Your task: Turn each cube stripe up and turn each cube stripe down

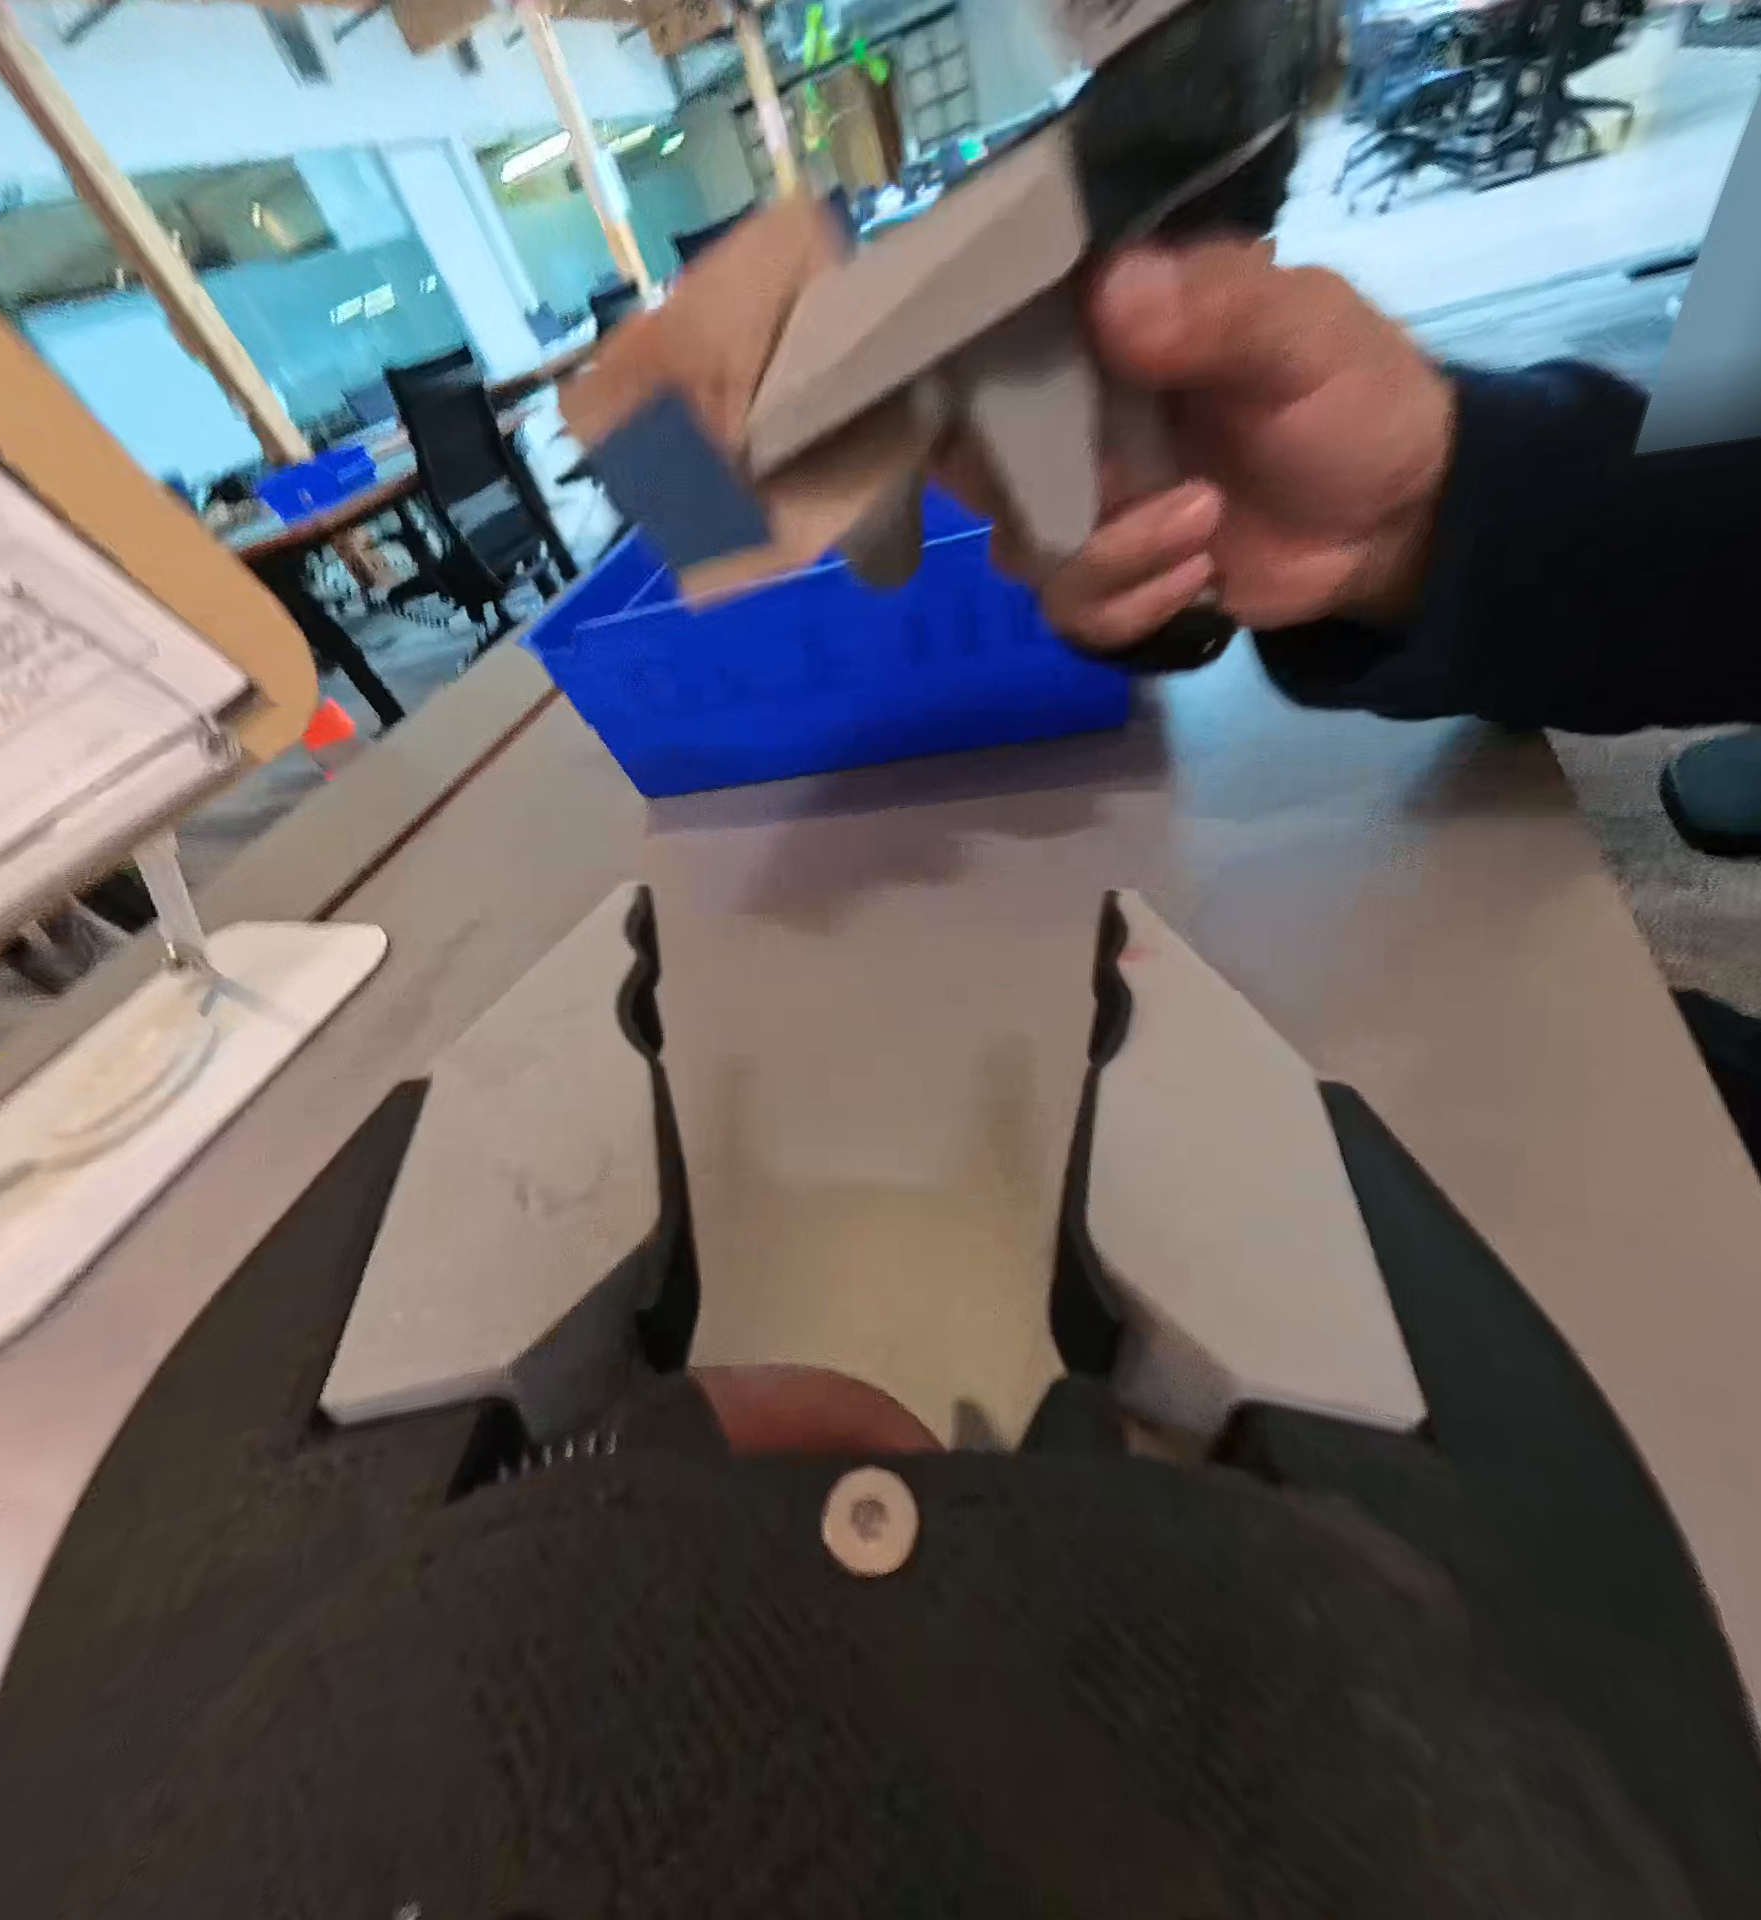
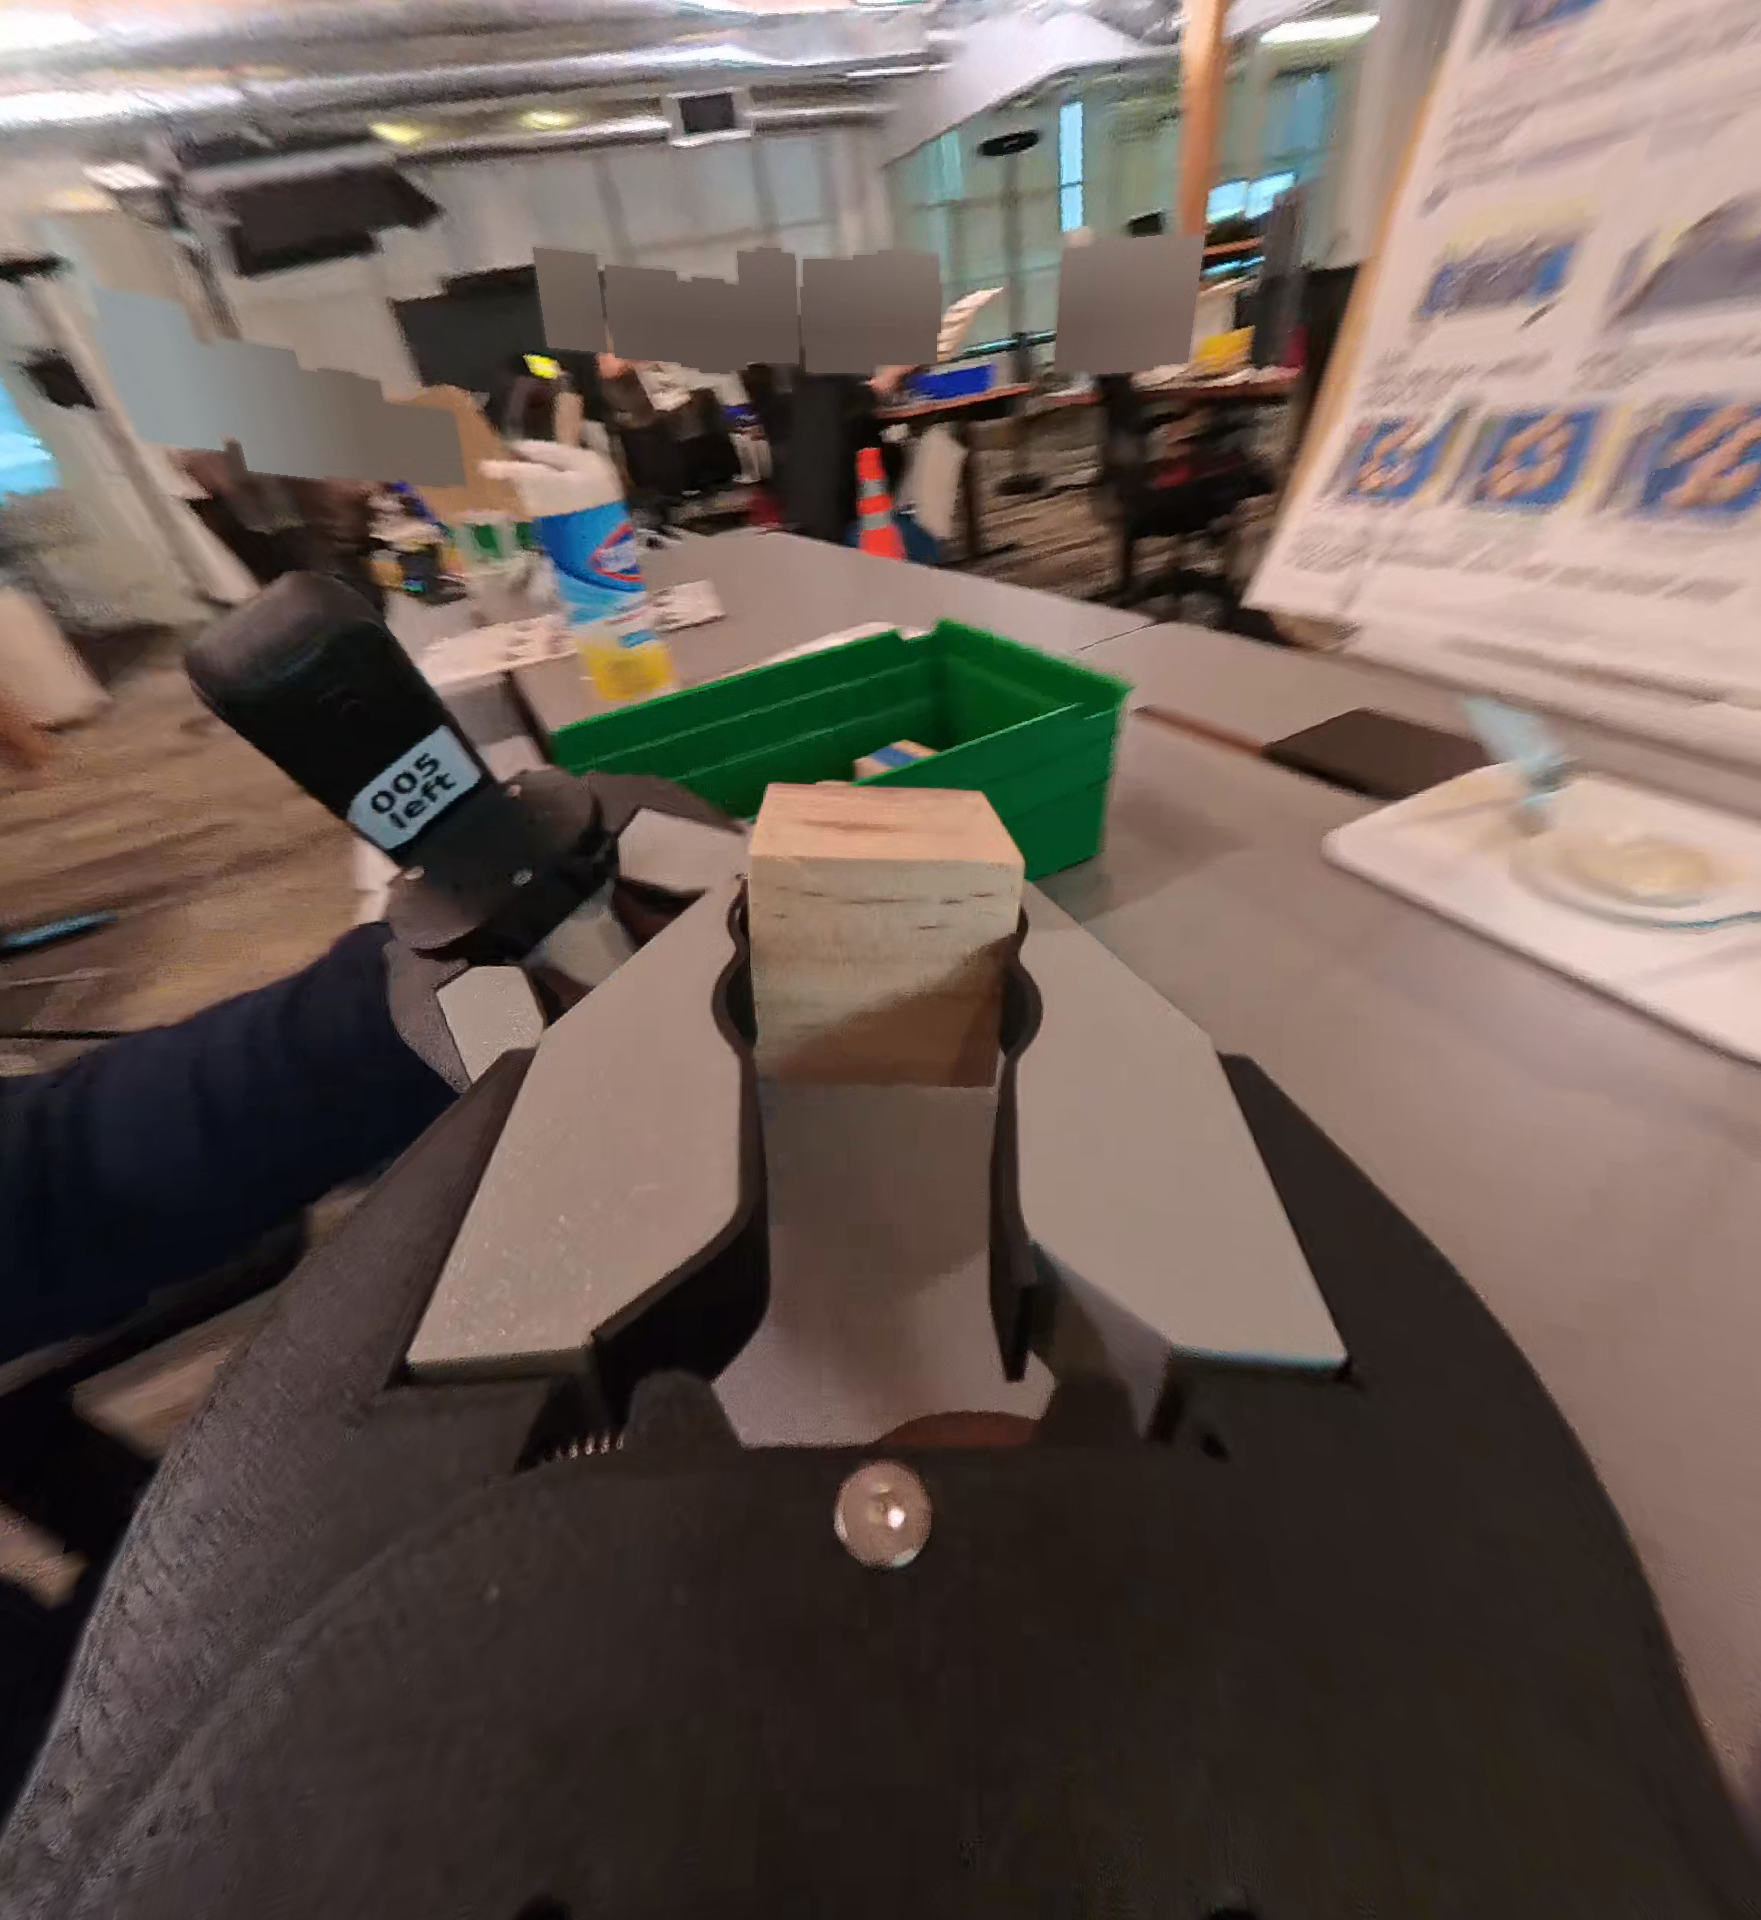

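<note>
My right gripper (image 2: 878, 930) is shut on a wooden cube (image 2: 881, 904) and holds it in the air above the grey table (image 2: 1375, 1195). In that view the cube shows only plain wood faces. In the left wrist view the same cube (image 1: 684, 494) is blurred and shows a dark blue patch that faces me, with the blue bin (image 1: 834, 675) behind it. My left gripper (image 1: 876, 925) is open and empty, low over the table (image 1: 855, 1039). A green bin (image 2: 1011, 727) behind the held cube holds another cube (image 2: 891, 756).
A white sign stand (image 1: 128, 1091) with a printed sheet is on the left of the left wrist view and on the right of the right wrist view (image 2: 1582, 904). A wipes canister (image 2: 601, 592) stands behind the green bin. The left gripper's black handle (image 2: 336, 707) is at left.
</note>
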Demonstrator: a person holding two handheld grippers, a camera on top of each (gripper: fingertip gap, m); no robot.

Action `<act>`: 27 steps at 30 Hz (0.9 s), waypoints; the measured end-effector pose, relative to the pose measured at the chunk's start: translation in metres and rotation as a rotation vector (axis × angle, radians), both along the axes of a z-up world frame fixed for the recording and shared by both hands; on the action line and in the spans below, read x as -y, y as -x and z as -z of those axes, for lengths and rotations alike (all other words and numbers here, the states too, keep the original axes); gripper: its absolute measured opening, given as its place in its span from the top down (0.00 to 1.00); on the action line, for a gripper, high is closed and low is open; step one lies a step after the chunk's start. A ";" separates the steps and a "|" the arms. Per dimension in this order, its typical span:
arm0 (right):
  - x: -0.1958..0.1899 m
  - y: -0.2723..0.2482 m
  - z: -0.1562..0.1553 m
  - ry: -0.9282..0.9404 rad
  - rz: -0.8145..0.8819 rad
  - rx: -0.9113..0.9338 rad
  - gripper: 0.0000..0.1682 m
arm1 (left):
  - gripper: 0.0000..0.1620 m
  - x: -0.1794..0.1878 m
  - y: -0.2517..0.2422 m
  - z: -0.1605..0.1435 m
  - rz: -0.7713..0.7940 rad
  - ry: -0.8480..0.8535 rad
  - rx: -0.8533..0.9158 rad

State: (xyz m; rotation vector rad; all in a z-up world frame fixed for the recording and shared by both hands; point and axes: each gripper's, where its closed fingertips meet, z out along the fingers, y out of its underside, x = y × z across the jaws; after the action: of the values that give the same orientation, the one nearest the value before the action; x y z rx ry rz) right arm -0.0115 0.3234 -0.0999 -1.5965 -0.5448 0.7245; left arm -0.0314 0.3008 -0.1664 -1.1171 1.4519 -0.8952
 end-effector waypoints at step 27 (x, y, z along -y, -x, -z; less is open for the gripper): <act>-0.028 -0.361 0.164 1.015 0.716 0.808 0.67 | 0.60 -0.008 -0.029 0.100 -0.181 0.305 -0.463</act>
State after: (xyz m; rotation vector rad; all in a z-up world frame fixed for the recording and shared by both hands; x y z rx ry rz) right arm 0.3498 0.3519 -0.2644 -2.8330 -0.0786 -0.3235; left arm -0.0021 0.3085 -0.2661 -1.7431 1.5794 -0.7761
